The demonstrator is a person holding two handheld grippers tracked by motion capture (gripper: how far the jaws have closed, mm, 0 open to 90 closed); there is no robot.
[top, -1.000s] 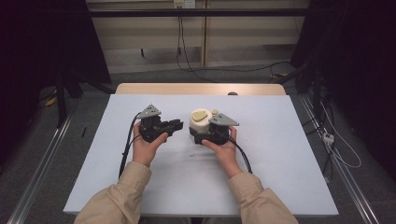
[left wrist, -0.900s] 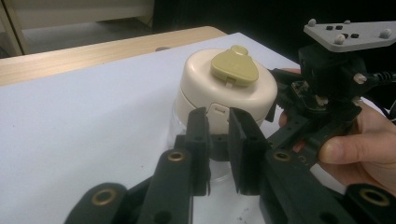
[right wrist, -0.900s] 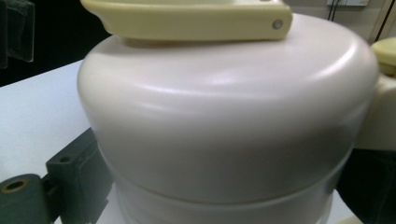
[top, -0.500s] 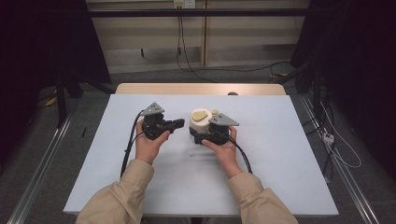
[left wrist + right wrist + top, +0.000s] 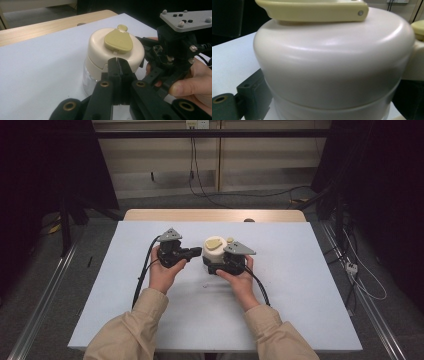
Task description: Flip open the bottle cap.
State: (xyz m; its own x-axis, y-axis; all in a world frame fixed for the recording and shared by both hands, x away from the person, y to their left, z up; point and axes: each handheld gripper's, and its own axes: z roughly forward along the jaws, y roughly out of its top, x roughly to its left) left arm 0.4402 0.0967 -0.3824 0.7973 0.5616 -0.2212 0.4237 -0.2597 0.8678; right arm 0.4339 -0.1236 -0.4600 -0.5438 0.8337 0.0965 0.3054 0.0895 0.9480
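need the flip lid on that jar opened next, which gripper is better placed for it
Probably the left gripper: it is shut and empty, with its tip right beside the cream cap under the olive flip lid. The right gripper sits against the jar, seemingly steadying it.

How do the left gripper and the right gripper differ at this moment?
The left gripper has its jaws pressed shut on nothing, just short of the cream jar; the right gripper sits around the jar's clear lower body, its jaws standing on either side. The left gripper points sideways at the jar, the right gripper away from the person. Both are black and hand-held.
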